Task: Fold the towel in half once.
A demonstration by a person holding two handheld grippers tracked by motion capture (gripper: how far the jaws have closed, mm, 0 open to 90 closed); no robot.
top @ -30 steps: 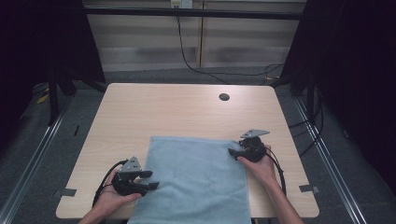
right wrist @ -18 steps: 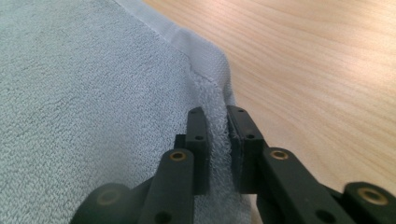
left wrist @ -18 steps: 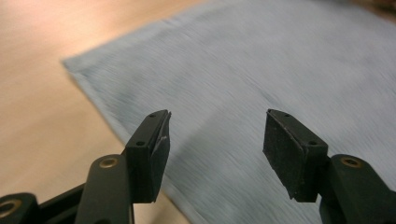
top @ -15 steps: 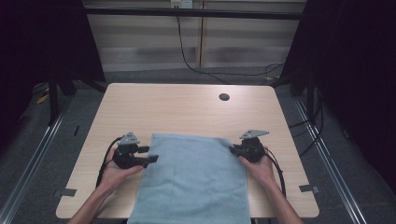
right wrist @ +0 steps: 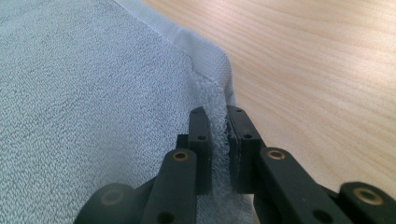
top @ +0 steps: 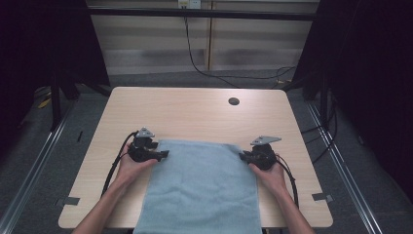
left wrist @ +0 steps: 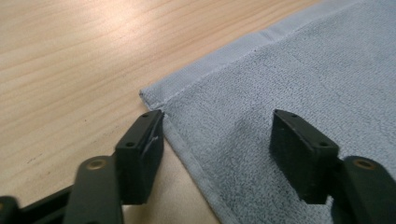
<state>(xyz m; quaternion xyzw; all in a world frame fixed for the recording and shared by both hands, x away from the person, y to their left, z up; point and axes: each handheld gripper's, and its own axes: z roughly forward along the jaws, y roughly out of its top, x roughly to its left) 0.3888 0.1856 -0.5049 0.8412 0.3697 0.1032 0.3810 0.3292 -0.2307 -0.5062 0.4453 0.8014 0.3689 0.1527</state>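
A pale wooden tabletop (top: 195, 112) stands on grey floor (top: 370, 161). Dark curtains (top: 44, 44) flank it. A black cable (top: 195, 53) hangs down the slatted back wall (top: 253, 48).

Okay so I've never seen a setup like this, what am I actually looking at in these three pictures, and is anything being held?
There is no robot arm here. A person stands at a wooden table and holds a hand tool with two black jaws in each hand.

The high view comes from a fixed camera above the table. The other two come from small cameras riding on the tools, looking along their jaws.

A light blue towel lies flat on the table, hanging over the near edge. A small dark round hole sits farther back.

The right gripper is pinched shut on the towel's edge near a far corner. The left gripper has just been opening: its jaws stand wide at the other far corner, one on each side of the towel's edge, not pressing on it.
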